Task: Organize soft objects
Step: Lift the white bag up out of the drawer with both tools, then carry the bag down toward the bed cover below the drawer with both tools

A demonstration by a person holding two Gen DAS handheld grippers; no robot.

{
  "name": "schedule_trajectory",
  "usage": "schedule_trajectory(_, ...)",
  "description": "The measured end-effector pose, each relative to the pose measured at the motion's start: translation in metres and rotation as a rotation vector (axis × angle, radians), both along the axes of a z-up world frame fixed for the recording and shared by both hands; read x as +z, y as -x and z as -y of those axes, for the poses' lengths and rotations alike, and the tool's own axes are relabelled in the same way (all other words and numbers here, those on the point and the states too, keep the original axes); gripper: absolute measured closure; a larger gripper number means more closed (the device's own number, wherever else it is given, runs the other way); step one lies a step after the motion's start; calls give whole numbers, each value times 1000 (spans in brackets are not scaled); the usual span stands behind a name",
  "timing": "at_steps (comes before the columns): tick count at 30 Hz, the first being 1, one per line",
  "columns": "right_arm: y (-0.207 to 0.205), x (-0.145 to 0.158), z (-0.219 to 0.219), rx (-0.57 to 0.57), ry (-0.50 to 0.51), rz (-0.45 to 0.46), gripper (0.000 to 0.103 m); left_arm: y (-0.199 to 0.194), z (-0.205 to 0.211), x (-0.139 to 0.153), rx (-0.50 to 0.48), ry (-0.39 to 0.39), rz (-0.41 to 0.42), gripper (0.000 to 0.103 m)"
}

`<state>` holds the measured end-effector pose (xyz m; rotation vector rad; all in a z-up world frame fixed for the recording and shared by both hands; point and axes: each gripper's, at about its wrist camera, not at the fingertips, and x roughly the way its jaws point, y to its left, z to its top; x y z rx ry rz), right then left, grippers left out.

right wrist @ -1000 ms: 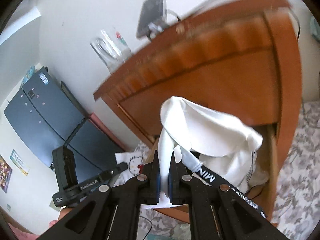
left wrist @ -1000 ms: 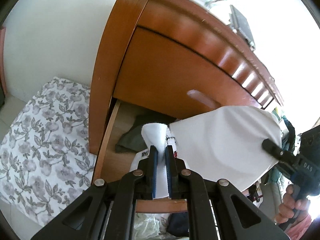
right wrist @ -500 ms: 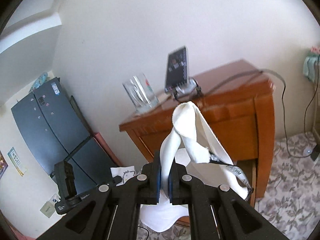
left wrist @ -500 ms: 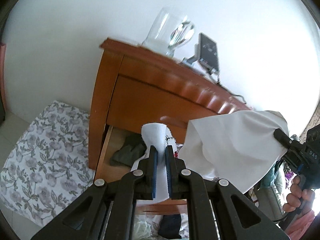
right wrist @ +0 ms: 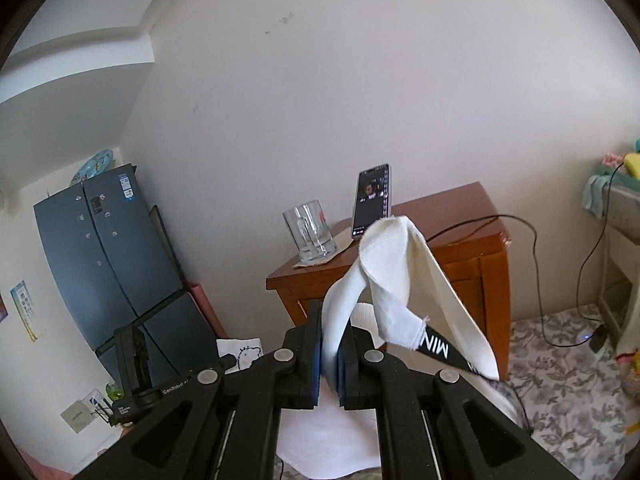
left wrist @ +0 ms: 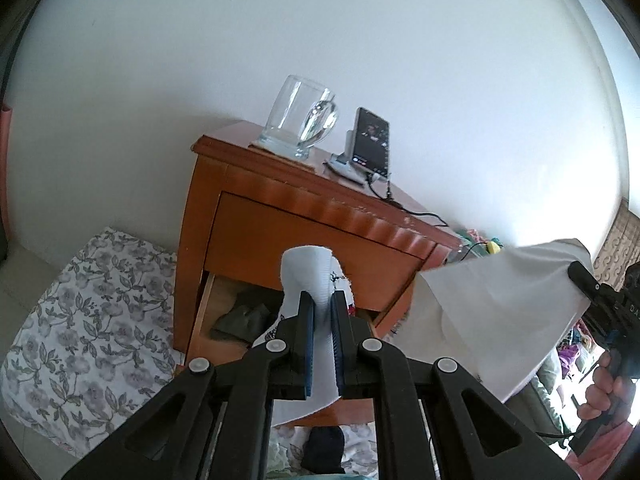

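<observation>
A white cloth garment [left wrist: 500, 320] hangs stretched in the air between both grippers, in front of a wooden nightstand [left wrist: 288, 224]. My left gripper [left wrist: 322, 312] is shut on one bunched white edge of it. My right gripper [right wrist: 332, 344] is shut on another edge; the cloth [right wrist: 396, 272] folds over above its fingers, with a black printed band [right wrist: 440, 350] hanging to the right. The right gripper [left wrist: 600, 300] also shows at the left wrist view's right edge, a hand [left wrist: 604, 392] on its handle. The nightstand's lower drawer [left wrist: 224, 312] stands open with a dark green cloth [left wrist: 240, 320] inside.
A glass mug [left wrist: 300, 124] and a phone on a stand [left wrist: 370, 142] with a cable sit on the nightstand top. A floral mattress [left wrist: 80, 320] lies left of it. A dark fridge [right wrist: 104, 260] stands by the wall. A dark sock [left wrist: 324, 448] lies on the floor.
Both grippers rose and pulled back from the drawer with the white garment lifted out; the nightstand top, mug and phone came into view and the furniture looks farther away.
</observation>
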<state>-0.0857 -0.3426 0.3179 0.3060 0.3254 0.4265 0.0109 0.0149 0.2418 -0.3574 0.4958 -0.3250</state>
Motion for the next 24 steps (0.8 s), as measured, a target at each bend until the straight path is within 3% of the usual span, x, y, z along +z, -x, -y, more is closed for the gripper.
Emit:
schedule_trajectory(11,25,-5,-13,-22,38,-51,97,28,5,7,-34,5,13,95)
schedule_trajectory(24,-1,-64,-31,-2,58,-227,97,29,18,-14,-85,-7,-49,95)
